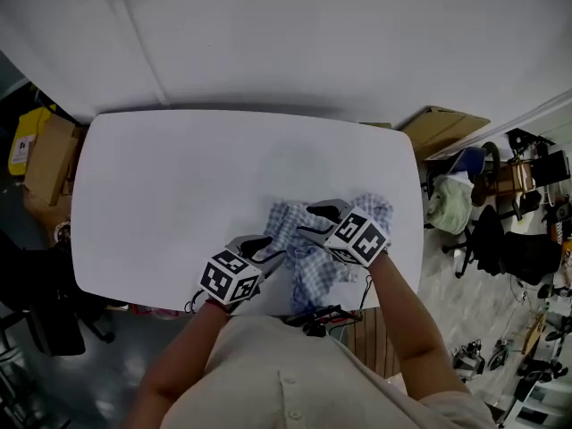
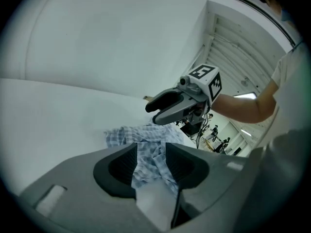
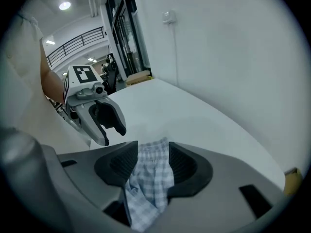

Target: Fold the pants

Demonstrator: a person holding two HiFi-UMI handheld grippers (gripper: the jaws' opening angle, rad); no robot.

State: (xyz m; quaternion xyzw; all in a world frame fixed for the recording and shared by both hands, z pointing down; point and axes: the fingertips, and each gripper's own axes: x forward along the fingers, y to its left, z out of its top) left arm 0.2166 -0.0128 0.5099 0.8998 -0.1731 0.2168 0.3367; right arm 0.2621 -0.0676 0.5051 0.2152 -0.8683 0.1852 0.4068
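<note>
**Both grippers open on a rumpled heap**

Nearest us, at the front edge of the table (image 1: 134, 195), the left gripper (image 1: 268, 248) sits at the left fringe of the pants (image 1: 313, 271). Its jaws stand apart. Checked cloth shows through the gap, lying on the table below, and the pads do not press on it.

A little farther in, the right gripper (image 1: 315, 222) hangs over the middle of the heap, so it has more of the cloth within reach. Its jaws are wide too, with a fold of cloth loose between them, unpinched.

The pants lie bunched at the near right of the table. One end trails to the front edge and the rest spreads away under the right gripper. We cannot pick out waistband or legs, so the long axis is unclear. We judge no fold is made yet, and the heap likely needs spreading flat first. Beyond it the white table runs on toward the wall.
</note>
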